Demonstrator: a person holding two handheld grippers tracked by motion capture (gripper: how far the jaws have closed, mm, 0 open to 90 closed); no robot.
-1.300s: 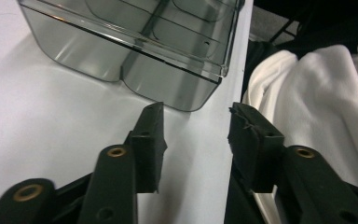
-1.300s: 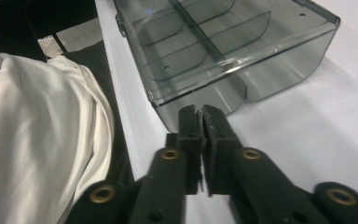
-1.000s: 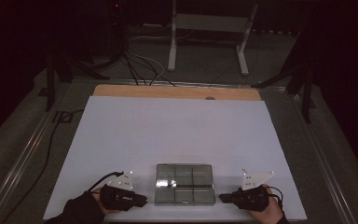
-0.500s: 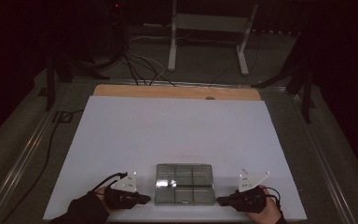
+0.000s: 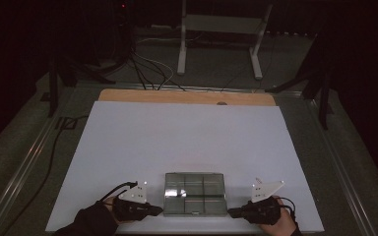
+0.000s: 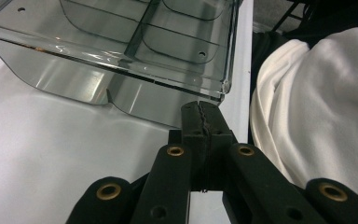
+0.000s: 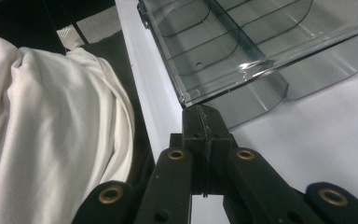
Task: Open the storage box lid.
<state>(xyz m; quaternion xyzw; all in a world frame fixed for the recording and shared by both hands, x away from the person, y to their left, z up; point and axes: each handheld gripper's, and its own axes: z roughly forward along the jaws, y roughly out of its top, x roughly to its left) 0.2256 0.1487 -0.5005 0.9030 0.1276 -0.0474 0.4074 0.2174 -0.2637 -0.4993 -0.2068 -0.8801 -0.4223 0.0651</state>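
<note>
Dark floor and cables [image 5: 142, 69] beyond the table [image 5: 187, 132] are hard to make out. White cloth [image 6: 317, 107] hangs off its near edge. Near centre sits a clear box [image 5: 195, 193], flanked by left gripper [image 5: 158, 210] and right gripper [image 5: 231, 213], both closed, empty, at its near corners.

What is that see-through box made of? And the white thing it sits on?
The box looks like clear, smoke-tinted hard plastic: you see its dividers through the walls, and shiny glints run along the edges. The white sheet under it looks smooth and matte, maybe coated board or plastic; I can't tell which.
</note>
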